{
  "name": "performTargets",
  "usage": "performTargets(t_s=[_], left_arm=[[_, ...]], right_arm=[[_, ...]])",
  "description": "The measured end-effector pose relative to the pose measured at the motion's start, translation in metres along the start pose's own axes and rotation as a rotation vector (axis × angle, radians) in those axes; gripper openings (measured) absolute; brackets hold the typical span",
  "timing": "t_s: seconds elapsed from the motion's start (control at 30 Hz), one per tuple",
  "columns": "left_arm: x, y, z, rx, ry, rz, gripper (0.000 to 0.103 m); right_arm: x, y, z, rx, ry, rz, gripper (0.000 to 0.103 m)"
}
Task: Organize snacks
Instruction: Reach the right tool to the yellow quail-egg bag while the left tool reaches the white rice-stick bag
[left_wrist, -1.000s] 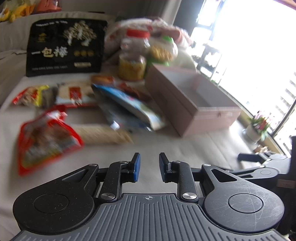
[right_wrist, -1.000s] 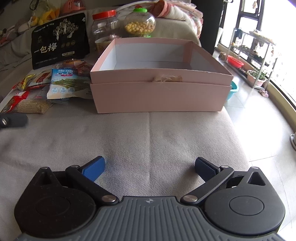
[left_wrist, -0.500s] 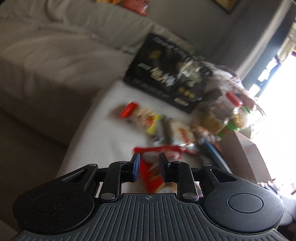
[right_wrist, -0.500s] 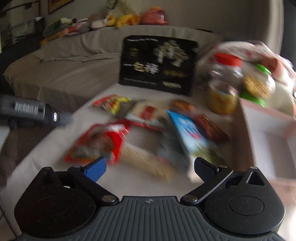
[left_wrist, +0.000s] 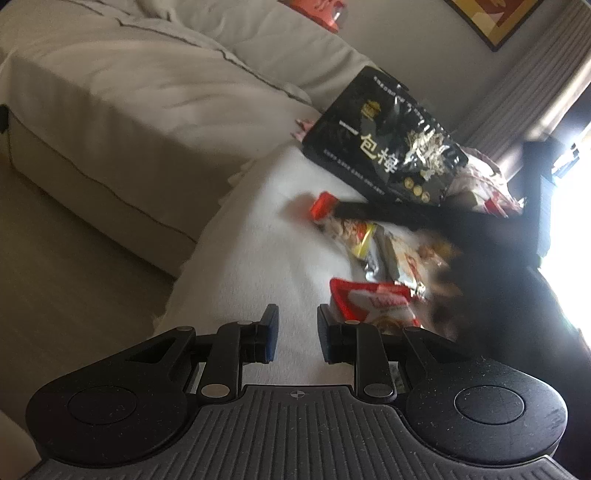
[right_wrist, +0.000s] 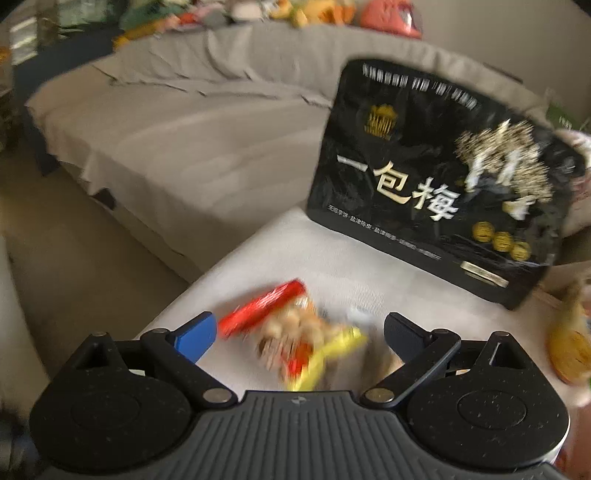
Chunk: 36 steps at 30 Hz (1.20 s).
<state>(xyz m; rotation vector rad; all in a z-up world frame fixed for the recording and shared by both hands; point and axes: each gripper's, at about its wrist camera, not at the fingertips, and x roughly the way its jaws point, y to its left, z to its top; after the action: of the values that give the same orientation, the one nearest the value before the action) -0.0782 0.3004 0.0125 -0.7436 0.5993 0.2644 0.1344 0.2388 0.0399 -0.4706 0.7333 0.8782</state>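
Snacks on cloth-covered bench beside grey sofa; left tongs narrow and empty, right tongs wide.

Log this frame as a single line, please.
right gripper: open over red-yellow snack packet | left gripper: empty, part-open | black plum bag: upright

Red-and-yellow snack packet between the wide-apart right gripper fingers is motion-smeared; print unreadable, contact can't be judged. In the left view the right gripper is a dark blur covering the packets behind it. Red packet partly hidden by a left finger. Black plum bag: small print illegible. Orange object at right edge: blurred, cropped.
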Motion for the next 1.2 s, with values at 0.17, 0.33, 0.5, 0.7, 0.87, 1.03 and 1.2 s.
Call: performTargets(t_s=[0.17, 0.33, 0.5, 0.7, 0.87, 1.03, 1.2], left_arm=[[0.005, 0.007, -0.003, -0.030, 0.015, -0.029, 0.026], [0.008, 0.007, -0.003, -0.041, 0.013, -0.039, 0.026], [0.010, -0.006, -0.006, -0.014, 0.020, -0.054, 0.026], [0.010, -0.041, -0.013, 0.093, 0.046, -0.099, 0.026], [0.014, -0.084, -0.013, 0.223, 0.045, -0.154, 0.026], [0.055, -0.127, -0.003, 0.345, 0.072, -0.177, 0.026], [0.097, -0.137, 0.002, 0.385, 0.145, -0.144, 0.026]], right_arm=[[0.023, -0.002, 0.005, 0.020, 0.090, 0.015, 0.086], [-0.010, -0.013, -0.007, 0.004, 0.088, 0.042, 0.041], [-0.065, -0.039, -0.035, 0.054, 0.029, 0.046, 0.026], [-0.135, -0.073, -0.093, 0.148, -0.022, 0.040, 0.025], [-0.185, -0.095, -0.159, 0.247, -0.038, 0.049, 0.025], [-0.209, -0.104, -0.219, 0.303, -0.039, 0.034, 0.033], [-0.229, -0.113, -0.264, 0.318, -0.088, -0.114, 0.060]])
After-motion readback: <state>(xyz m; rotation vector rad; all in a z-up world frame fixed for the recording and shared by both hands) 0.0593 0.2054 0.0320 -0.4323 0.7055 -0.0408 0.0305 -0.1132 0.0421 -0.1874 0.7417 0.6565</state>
